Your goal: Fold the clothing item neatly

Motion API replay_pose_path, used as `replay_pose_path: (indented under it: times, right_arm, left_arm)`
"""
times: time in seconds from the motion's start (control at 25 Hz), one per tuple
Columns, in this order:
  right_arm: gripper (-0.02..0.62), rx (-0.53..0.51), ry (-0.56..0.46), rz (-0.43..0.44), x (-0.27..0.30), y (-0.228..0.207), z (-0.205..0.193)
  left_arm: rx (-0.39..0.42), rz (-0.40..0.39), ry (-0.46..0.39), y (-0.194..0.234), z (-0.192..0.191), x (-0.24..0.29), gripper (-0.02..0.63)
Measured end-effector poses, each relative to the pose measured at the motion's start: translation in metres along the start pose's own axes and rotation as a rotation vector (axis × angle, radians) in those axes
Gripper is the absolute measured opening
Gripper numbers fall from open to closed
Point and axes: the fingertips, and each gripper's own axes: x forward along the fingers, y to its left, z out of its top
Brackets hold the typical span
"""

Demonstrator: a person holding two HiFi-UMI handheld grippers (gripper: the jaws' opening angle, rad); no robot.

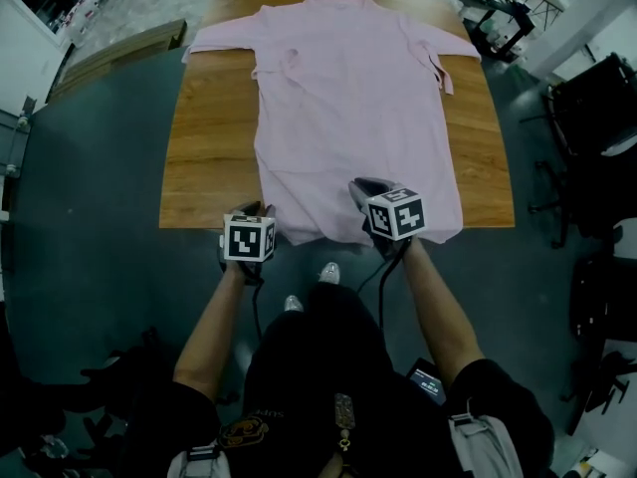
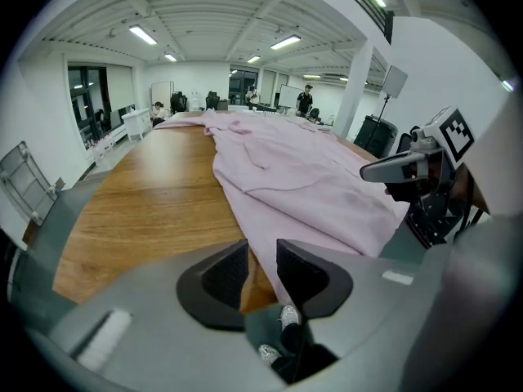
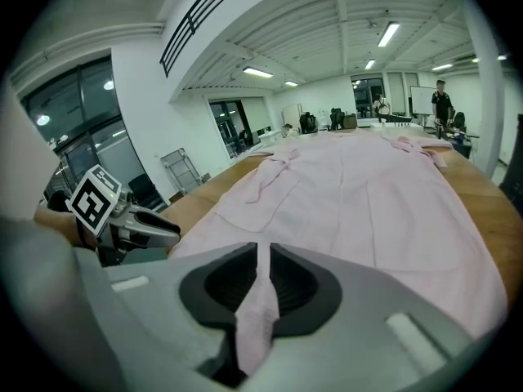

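R tongs [image 3: 263, 251] were nearly shut, pinching a fold of the pink shirt [image 1: 348, 98] at its near hem. L tongs [image 2: 261, 256] stood partly apart, w/ the hem edge in the gap against one pad, not clamped as far as could be seen. The shirt lay flat on the wood surface [image 1: 209, 167], collar far, hem just over the near edge. Risk: lifting w/ only the R side held would prob. drag the shirt askew & crease it.

Black short-sleeved top [image 1: 328, 386], silvery shoes [image 1: 328, 272]; grey left gripper [image 1: 257, 210] and right gripper [image 1: 360, 189], black fingers [image 2: 306, 272], black-and-white marker cubes [image 1: 249, 238], black cables [image 1: 381, 287].
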Motion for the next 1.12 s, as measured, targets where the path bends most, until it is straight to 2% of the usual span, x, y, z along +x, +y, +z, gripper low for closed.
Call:
replay_pose_path:
  times: [0.32,0.6,0.96,1.12]
  right_arm:
    - [0.038,0.022,-0.014,-0.099,-0.014,0.03,-0.025]
    - [0.038,0.035,-0.04,-0.14,-0.036,0.06,-0.043]
    - [0.038,0.022,-0.098,-0.168,-0.064,0.077,-0.036]
    - [0.038,-0.014,-0.083,-0.138,-0.063,0.078,-0.032]
  left_arm:
    - [0.002,-0.025,-0.053,-0.015,-0.017,-0.011,0.118]
    - [-0.015,-0.036,-0.069,-0.039,-0.037,-0.012,0.118]
    - [-0.037,0.015,-0.092,-0.041,-0.034,-0.001,0.124]
    - [-0.055,0.044,-0.097,-0.04,-0.032,0.0,0.059]
